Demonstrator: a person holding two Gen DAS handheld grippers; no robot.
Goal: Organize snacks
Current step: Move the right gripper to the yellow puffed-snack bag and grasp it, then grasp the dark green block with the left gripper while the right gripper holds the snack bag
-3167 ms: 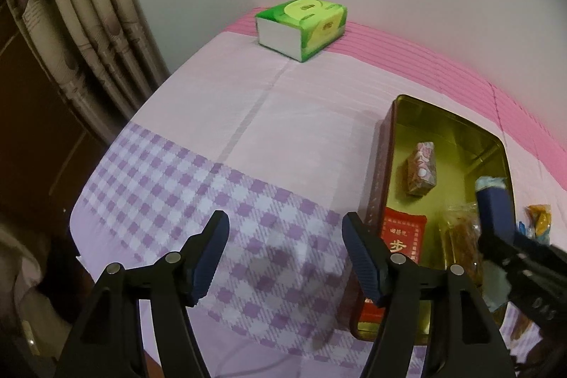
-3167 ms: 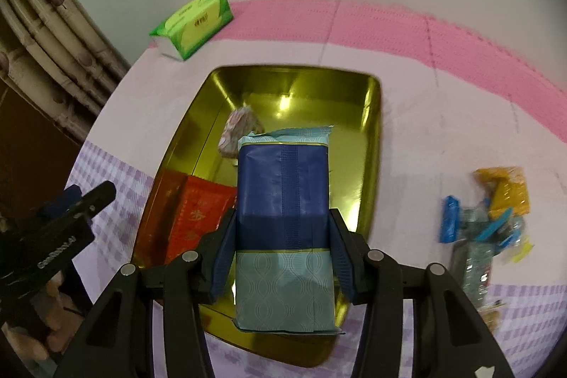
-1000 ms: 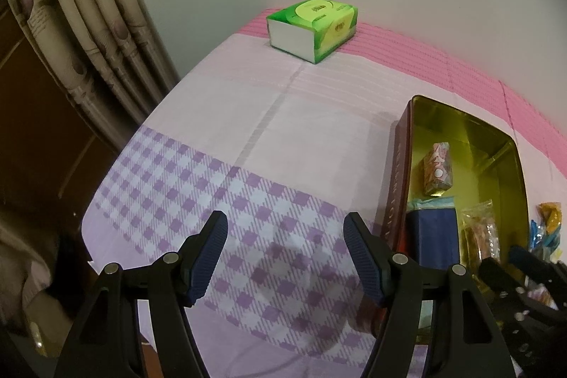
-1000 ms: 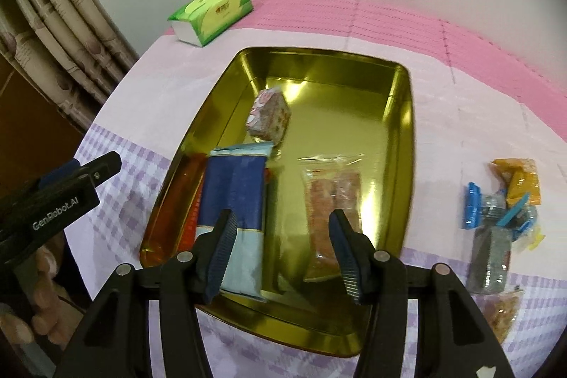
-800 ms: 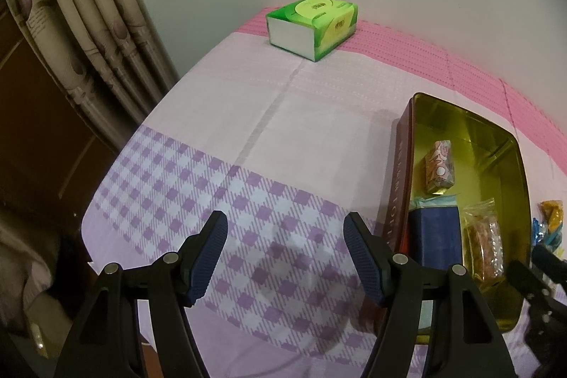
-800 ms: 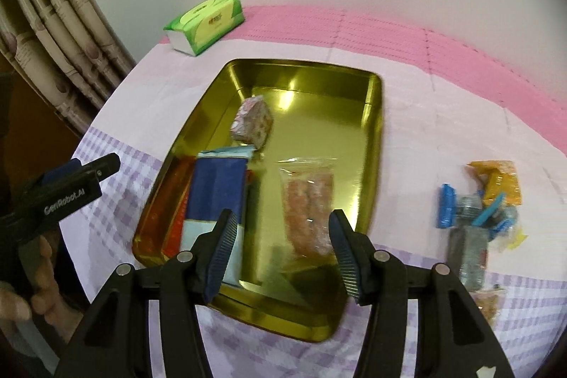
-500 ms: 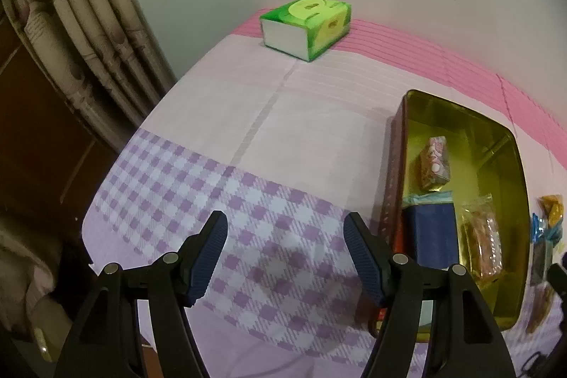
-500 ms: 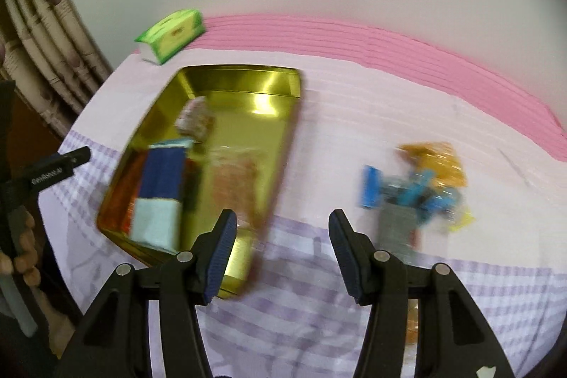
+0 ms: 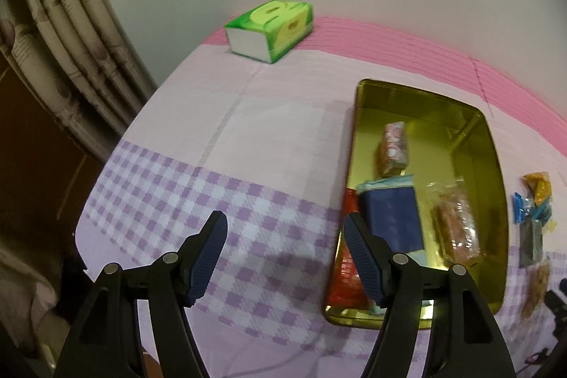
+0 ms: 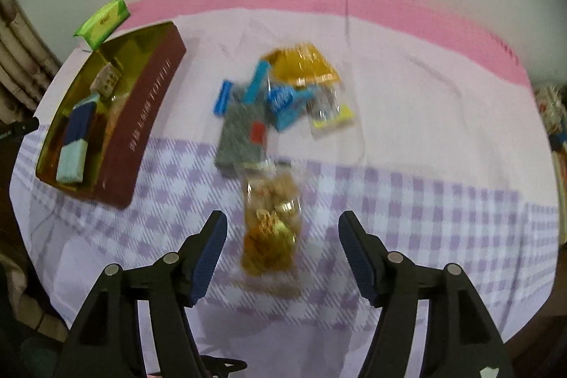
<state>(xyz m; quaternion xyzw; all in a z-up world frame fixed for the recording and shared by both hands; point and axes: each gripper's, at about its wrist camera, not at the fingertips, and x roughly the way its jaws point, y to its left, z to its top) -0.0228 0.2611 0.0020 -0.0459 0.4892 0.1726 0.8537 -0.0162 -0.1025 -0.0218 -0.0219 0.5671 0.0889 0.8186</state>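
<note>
- Gold metal is what the tin tray (image 9: 492,144) is made of; it is set on the checked and pink tablecloth (image 9: 248,130), left of the loose snacks.
- Inside the tray a blue packet (image 9: 389,218), a red packet (image 9: 349,275), a clear-wrapped biscuit pack (image 9: 459,229) and a small patterned pack (image 9: 393,149) are seen.
- The loose snack pile (image 10: 283,101) is found on the cloth to the right of the tray, well apart from it.
- A clear bag of golden snacks (image 10: 271,225) is seen just beyond the right gripper (image 10: 281,254), whose jaws are opening with nothing pressed between them.
- The left gripper (image 9: 285,257) is held wide and empty over the checked cloth, beside the tray.
- A green tissue box (image 9: 271,29) is placed at the far edge.
</note>
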